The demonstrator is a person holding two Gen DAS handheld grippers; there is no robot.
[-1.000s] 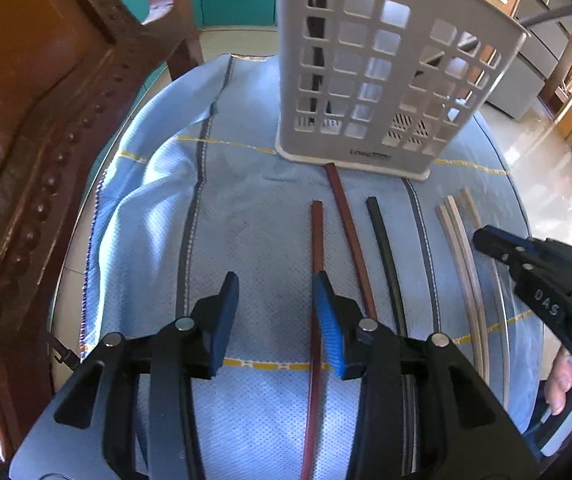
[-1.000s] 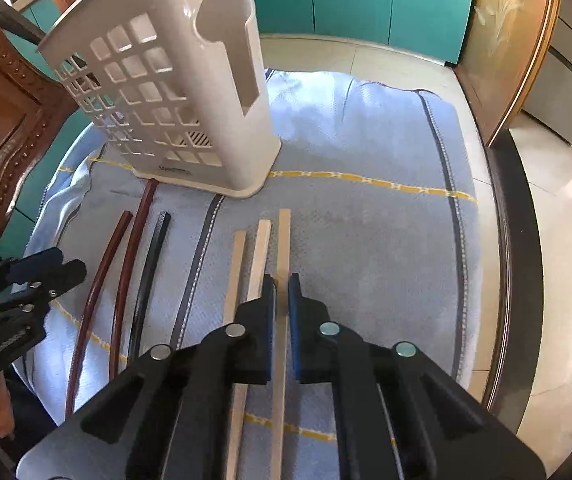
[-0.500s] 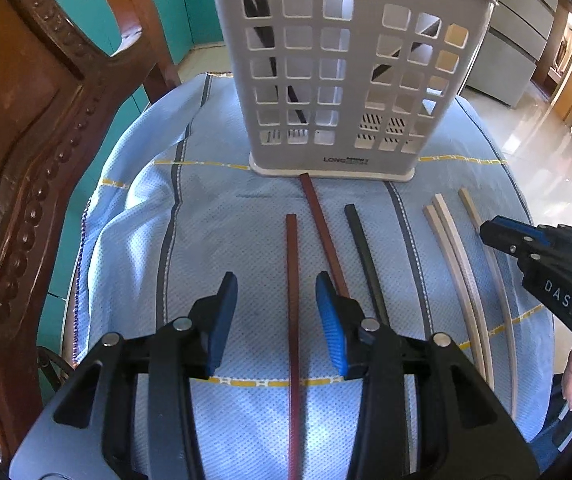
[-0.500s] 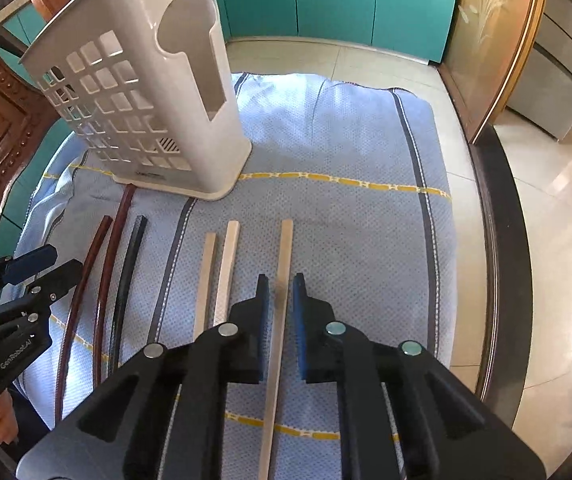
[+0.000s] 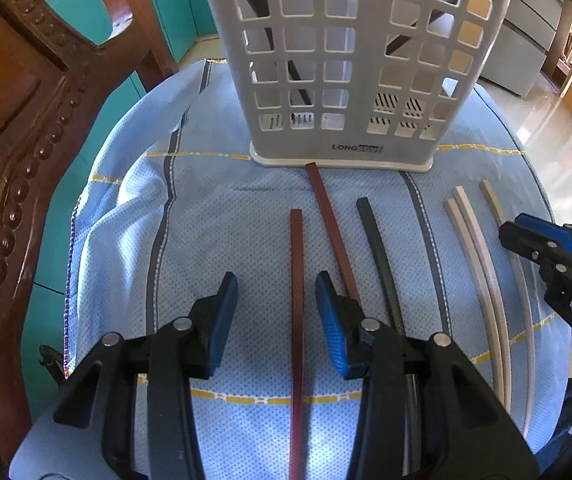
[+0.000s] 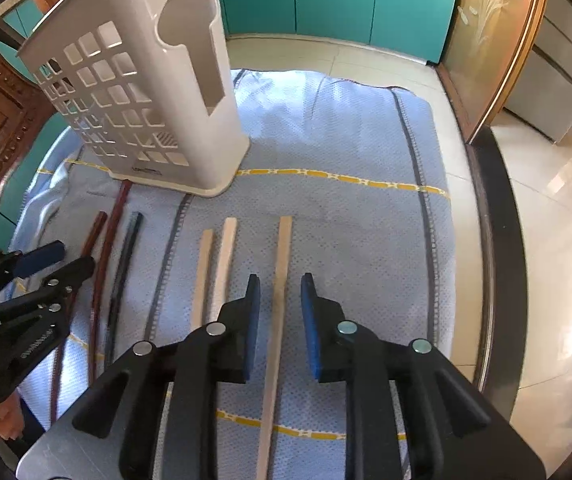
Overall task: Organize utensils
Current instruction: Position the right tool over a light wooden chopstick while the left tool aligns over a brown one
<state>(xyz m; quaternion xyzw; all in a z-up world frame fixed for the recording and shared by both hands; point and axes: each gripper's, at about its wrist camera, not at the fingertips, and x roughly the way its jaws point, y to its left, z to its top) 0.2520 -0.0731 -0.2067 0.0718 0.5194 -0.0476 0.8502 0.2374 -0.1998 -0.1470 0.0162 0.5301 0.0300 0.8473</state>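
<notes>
On the blue cloth [image 5: 221, 240] six chopsticks are lying in a row in front of the white slotted holder [image 5: 350, 64], which is standing upright at the far side. The left gripper [image 5: 277, 300] is hovering with its jaws parted around the leftmost red-brown chopstick [image 5: 296, 280], pads clear of it on both sides. Beside it are lying a second red-brown chopstick [image 5: 328, 216] (its far tip touching the holder's base) and a black chopstick [image 5: 374, 236]. The right gripper [image 6: 280, 300] is opening its jaws, the rightmost pale wooden chopstick [image 6: 281, 264] lying between them untouched. Two more pale chopsticks [image 6: 215, 264] are lying just left of it.
</notes>
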